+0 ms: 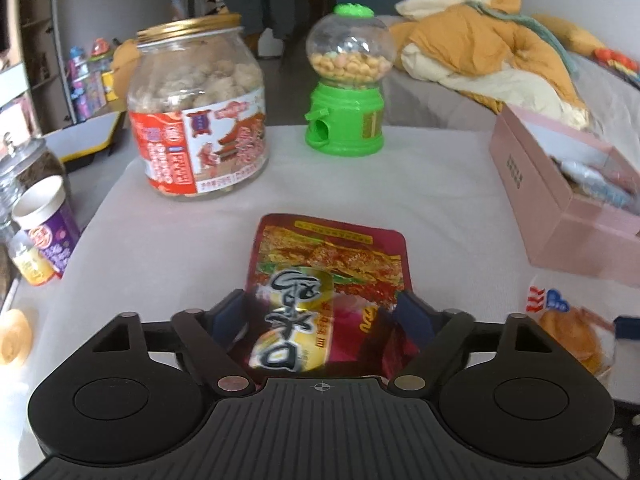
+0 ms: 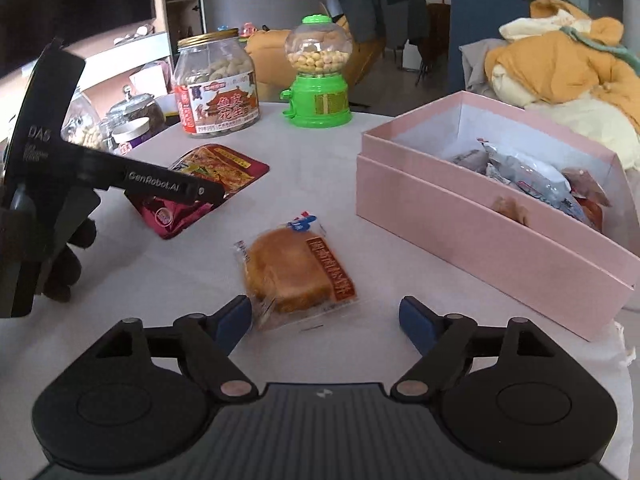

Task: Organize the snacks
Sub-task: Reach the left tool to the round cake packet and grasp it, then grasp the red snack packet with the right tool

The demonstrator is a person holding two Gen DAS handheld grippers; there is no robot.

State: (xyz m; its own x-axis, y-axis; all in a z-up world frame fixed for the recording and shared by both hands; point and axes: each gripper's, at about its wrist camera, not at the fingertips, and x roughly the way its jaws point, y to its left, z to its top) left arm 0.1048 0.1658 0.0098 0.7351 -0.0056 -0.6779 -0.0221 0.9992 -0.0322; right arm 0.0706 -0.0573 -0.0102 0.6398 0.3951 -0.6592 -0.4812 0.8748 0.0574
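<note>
A red snack packet [image 1: 332, 280] lies on the white tablecloth [image 1: 180, 248], its near end between the blue pads of my left gripper [image 1: 322, 312], which stands wide open around it. In the right wrist view the same packet [image 2: 224, 168] lies under the left gripper's finger [image 2: 176, 188]. A wrapped bun [image 2: 296, 272] lies just ahead of my open right gripper [image 2: 324, 312], its near left corner beside the left pad. That bun [image 1: 576, 332] shows at the right edge of the left wrist view. A pink box [image 2: 480, 232] on the right holds several wrapped snacks [image 2: 532, 180].
At the back stand a gold-lidded jar of snacks [image 1: 200, 120] and a green candy dispenser [image 1: 348, 88]. A purple cup [image 1: 48, 224] and glass jars [image 2: 136, 108] crowd the left edge. Orange bedding [image 1: 480, 40] lies beyond the pink box [image 1: 560, 216].
</note>
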